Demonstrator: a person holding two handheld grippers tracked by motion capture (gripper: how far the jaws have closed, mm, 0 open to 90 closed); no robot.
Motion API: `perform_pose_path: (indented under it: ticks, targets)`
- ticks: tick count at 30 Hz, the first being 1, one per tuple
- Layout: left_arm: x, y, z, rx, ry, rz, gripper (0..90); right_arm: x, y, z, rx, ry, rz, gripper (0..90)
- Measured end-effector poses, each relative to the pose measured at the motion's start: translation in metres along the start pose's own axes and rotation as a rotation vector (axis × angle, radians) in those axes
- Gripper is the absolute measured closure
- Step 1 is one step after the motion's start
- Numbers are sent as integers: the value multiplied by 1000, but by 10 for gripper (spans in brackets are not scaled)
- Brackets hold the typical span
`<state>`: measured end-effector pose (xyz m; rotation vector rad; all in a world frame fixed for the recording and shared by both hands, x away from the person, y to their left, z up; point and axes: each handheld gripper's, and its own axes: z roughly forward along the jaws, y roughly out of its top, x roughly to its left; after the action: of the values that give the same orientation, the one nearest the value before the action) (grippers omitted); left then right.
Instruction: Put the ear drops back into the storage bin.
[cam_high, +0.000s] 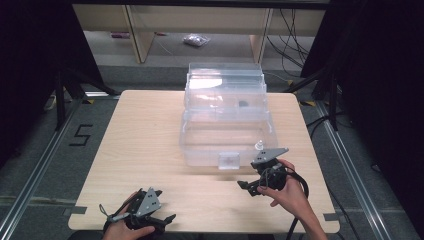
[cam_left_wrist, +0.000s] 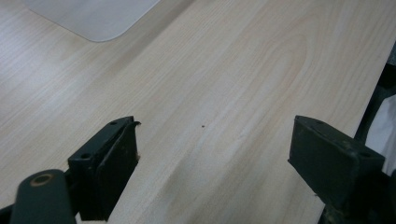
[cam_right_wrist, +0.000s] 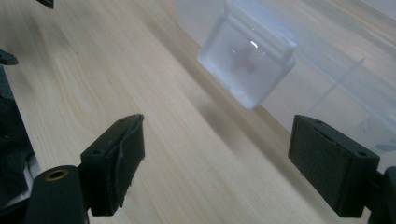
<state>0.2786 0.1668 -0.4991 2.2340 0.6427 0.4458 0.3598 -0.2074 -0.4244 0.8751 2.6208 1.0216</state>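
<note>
A clear plastic storage box (cam_high: 227, 117) is sitting toward the far middle of the wooden table (cam_high: 150, 145), its lid standing open behind it, a small dark object (cam_high: 243, 104) lying inside, and a translucent latch tab (cam_high: 229, 161) hanging at the centre of its near wall. Just beside that near wall, off to the latch's right, the right gripper (cam_high: 248, 187) is hovering low over the wood with its jaws spread wide and nothing between them; in the right gripper view the latch (cam_right_wrist: 247, 63) is sitting ahead of the jaws, apart from both. Well away from the box, at the table's near edge, the left gripper (cam_high: 162, 212) is resting with its jaws likewise spread and empty. The risk I am seeing lies in the approach — the box looks light and unanchored, so a jaw nudging its wall off-centre would likely slide it away rather than catch the latch, and a glancing grip on the slick tab could slip off.
</note>
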Motion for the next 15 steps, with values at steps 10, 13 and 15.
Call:
perform_pose_path:
  ticks: [10, 13, 15]
  targets:
    - [0, 0, 0, 5, 12, 8, 150, 7, -10, 6, -21, 14, 27, 190]
    - [1, 0, 0, 17, 19, 19, 150, 7, -13, 8, -42, 18, 19, 187]
    - [2, 1, -1, 23, 22, 26, 150, 8, -15, 8, -34, 25, 23, 184]
